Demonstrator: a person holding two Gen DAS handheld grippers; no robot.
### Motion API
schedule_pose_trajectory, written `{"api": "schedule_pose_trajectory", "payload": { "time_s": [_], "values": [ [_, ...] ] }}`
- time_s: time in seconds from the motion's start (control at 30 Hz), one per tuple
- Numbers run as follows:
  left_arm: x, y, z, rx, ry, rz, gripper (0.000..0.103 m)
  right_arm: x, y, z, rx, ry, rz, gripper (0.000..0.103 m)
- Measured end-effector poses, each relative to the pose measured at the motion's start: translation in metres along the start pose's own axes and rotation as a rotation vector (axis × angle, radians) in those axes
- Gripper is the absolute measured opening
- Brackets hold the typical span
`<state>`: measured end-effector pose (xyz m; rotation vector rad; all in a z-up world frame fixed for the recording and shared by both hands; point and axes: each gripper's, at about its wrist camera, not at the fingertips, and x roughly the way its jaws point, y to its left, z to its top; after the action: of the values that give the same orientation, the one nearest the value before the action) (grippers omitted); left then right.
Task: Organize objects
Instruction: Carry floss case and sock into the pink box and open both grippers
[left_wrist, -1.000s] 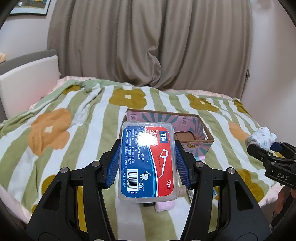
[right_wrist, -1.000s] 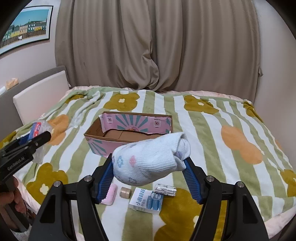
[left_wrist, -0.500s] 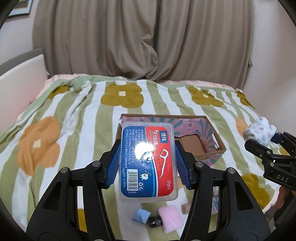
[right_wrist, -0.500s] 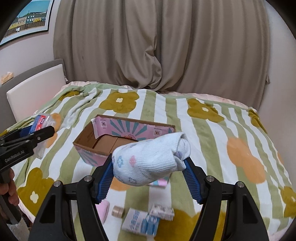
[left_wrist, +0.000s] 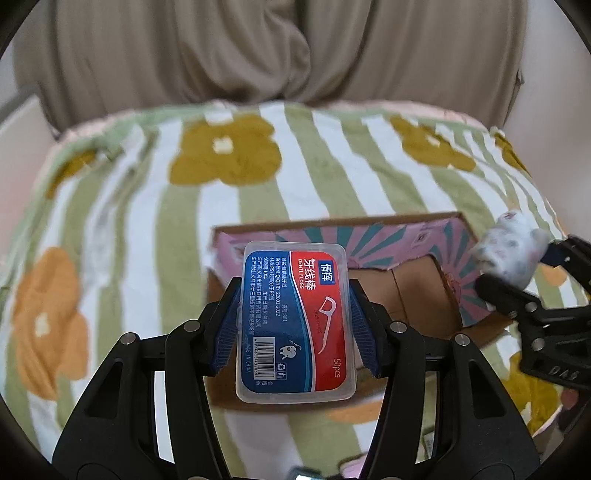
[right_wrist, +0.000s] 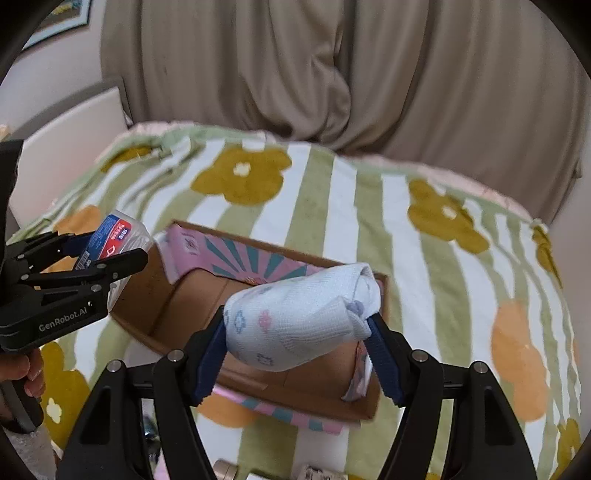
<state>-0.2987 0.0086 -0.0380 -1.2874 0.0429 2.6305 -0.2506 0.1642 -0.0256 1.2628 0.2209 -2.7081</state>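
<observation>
Right wrist — striped floral bedspread (right_wrist: 369, 206), curtain (right_wrist: 332, 74)

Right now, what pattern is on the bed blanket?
Green and white stripes with yellow and orange flowers; right wrist view.

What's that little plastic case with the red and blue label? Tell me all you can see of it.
The floss pick case is a flat, clear plastic box with rounded corners and a red and blue label reading "DENTAL FLOSS" and "50pcs", with a barcode. It looks closed. The left gripper clamps its two long sides between blue pads, holding it in the air over the open cardboard box on the bed.
</observation>
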Motion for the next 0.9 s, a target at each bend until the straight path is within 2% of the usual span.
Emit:
{"api": "schedule_pose_trajectory", "payload": {
  "time_s": [0.13,0.3,0.63,0.67,0.7,0.77,0.9],
  "values": [
    [0.05,0.002,0.006,0.004,0.101,0.006,0.051,0.051,-0.01,0.003,0.012,0.101,0.038,0.066],
    [0.087,0.002,0.006,0.009,0.176,0.004,0.051,0.089,-0.017,-0.004,-0.002,0.184,0.043,0.066],
    [0.105,-0.004,0.011,0.028,0.198,0.009,0.052,0.11,-0.02,-0.004,0.003,0.219,0.113,0.067],
    [0.106,-0.006,0.012,0.035,0.206,0.018,0.057,0.111,-0.02,-0.003,0.0,0.222,0.116,0.067],
    [0.107,-0.007,0.013,0.04,0.212,0.026,0.076,0.112,-0.019,-0.003,-0.003,0.226,0.119,0.07],
    [0.103,-0.009,0.015,0.052,0.192,0.049,0.102,0.115,-0.017,-0.004,-0.005,0.247,0.116,0.078],
    [0.094,-0.008,0.017,0.048,0.175,0.047,0.103,0.106,-0.015,-0.011,-0.03,0.205,0.119,0.102]
  ]
}}
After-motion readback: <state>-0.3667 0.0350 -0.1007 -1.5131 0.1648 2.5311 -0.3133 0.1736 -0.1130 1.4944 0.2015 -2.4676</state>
